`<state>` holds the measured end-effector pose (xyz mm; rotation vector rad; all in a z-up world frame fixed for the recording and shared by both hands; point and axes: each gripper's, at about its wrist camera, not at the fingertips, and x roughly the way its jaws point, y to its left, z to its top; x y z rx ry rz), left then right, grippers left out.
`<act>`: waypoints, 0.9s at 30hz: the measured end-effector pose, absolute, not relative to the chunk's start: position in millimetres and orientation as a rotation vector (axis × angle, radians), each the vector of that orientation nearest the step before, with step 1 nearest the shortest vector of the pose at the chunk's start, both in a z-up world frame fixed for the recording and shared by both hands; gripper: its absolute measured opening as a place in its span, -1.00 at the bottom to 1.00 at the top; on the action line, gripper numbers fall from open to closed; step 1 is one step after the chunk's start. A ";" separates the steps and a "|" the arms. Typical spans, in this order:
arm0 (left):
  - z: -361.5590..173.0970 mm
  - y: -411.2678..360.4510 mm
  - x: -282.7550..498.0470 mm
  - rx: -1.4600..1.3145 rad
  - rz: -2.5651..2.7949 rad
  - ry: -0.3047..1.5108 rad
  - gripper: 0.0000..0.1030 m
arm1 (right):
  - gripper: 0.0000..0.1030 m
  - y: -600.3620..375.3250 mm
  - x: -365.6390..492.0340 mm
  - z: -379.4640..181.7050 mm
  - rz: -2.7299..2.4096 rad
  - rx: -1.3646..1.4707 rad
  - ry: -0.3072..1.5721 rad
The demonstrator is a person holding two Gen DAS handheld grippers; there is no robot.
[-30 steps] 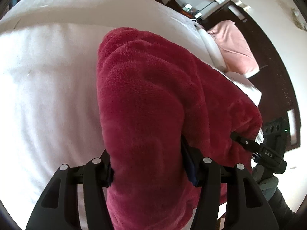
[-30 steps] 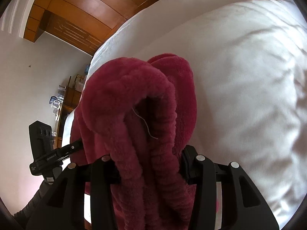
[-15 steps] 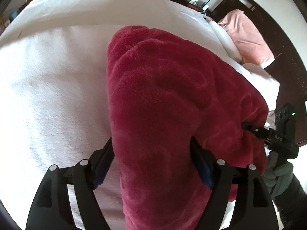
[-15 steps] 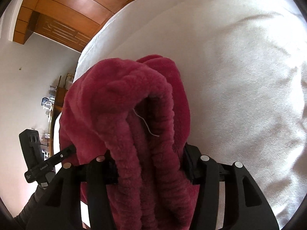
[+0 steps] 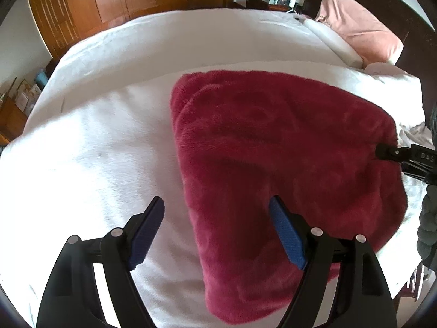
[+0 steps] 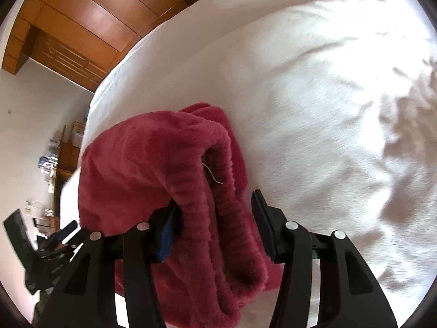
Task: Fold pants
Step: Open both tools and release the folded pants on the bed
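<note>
- The folded crimson fleece pants (image 5: 286, 147) lie on the white bedspread (image 5: 95, 142), a thick flat bundle near my edge of the bed.
- My left gripper (image 5: 217, 229) has just been opening; its jaws stand wide now. The left blue pad (image 5: 147, 232) is over bare bedspread, clear of the cloth. The right pad (image 5: 286, 235) sits at the fleece surface, and I cannot tell whether it touches.
- In the right wrist view, my right gripper (image 6: 215, 224) straddles the ribbed waistband end (image 6: 218, 191) of the pants. Its jaws have eased wider; the right pad stands apart from the cloth, so nothing is pinched.
- A loose pale thread (image 6: 213, 173) hangs inside the waistband opening.
- A pink pillow (image 5: 357, 27) rests at the head of the bed, and a wooden wardrobe (image 5: 123, 2) stands behind.
</note>
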<state>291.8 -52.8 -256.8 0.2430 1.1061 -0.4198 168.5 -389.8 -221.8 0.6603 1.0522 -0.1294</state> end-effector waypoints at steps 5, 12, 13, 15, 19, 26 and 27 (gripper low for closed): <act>-239.7 -49.0 278.8 0.261 -0.398 1.071 0.53 | 0.01 -392.5 156.0 -209.8 -0.203 0.597 1.044; -214.3 -49.5 259.7 0.276 -0.391 1.009 0.53 | 0.01 -351.2 150.4 -182.4 -0.269 0.347 1.026; -210.3 -51.0 257.9 0.281 -0.392 0.999 0.53 | 0.01 -349.9 146.5 -180.0 -0.272 0.335 1.017; -204.3 -53.6 253.7 0.295 -0.397 0.976 0.53 | 0.01 -343.9 140.3 -170.3 -0.270 0.320 0.999; -191.8 -54.3 241.4 0.300 -0.415 0.950 0.54 | 0.01 -329.9 127.8 -153.8 -0.266 0.290 0.967; -177.1 -55.2 221.0 0.304 -0.449 0.908 0.78 | 0.18 -311.6 99.6 -130.1 -0.247 0.290 0.927; -174.8 -55.1 218.0 0.304 -0.454 0.903 0.79 | 0.24 -308.2 95.2 -127.8 -0.247 0.290 0.919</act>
